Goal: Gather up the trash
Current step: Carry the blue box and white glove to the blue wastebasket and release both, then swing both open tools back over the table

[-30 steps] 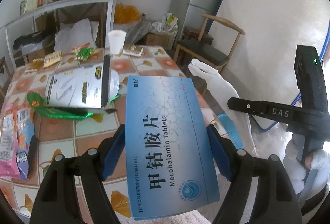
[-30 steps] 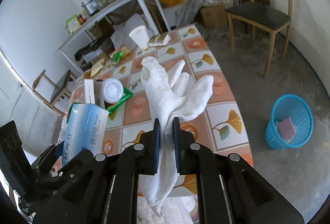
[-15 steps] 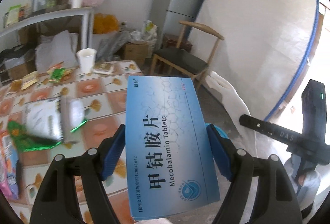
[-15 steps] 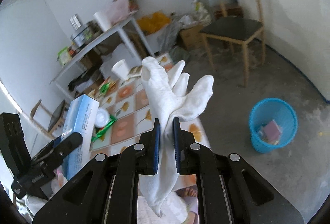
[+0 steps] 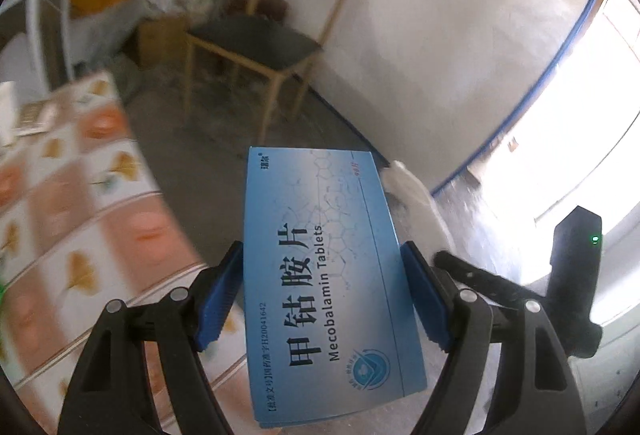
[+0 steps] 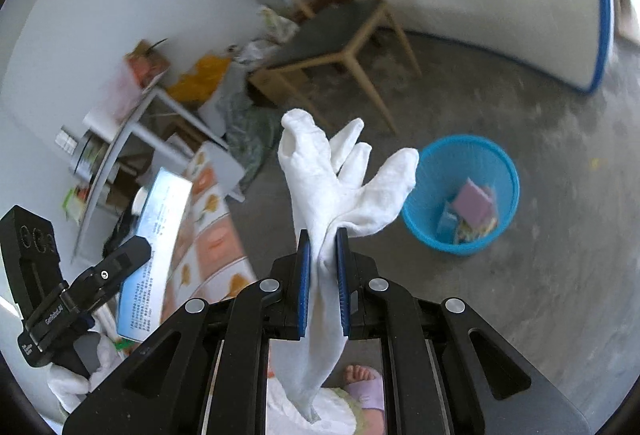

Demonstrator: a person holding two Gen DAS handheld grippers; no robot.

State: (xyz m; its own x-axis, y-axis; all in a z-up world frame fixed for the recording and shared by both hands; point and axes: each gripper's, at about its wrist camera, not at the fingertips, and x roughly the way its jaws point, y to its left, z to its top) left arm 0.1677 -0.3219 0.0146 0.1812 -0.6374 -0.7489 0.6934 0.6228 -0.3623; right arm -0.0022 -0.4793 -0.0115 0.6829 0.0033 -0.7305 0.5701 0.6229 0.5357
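My left gripper (image 5: 324, 295) is shut on a flat blue tablet box (image 5: 324, 267), its blue pads pressing both long edges. The box hangs over the grey floor, just past the table edge. The same box (image 6: 156, 247) and the left gripper's body show at the left of the right wrist view. My right gripper (image 6: 322, 275) is shut on a white cloth glove (image 6: 332, 179), whose fingers stick up above the pads and whose cuff dangles below. A blue plastic bin (image 6: 460, 195) stands on the floor to the right of the glove, with a pink packet and wrappers inside.
The tiled table (image 5: 80, 219) with leaf patterns lies at the left. A wooden chair (image 5: 256, 43) stands near the wall, with boxes and bags behind it. A metal shelf (image 6: 132, 139) holds clutter. A person's foot in a purple slipper (image 6: 364, 387) shows below my right gripper.
Both grippers swung right, away from the table and out over the floor, each keeping its grip. The table's snack packets left the left view. The bin now sits closer to the glove.
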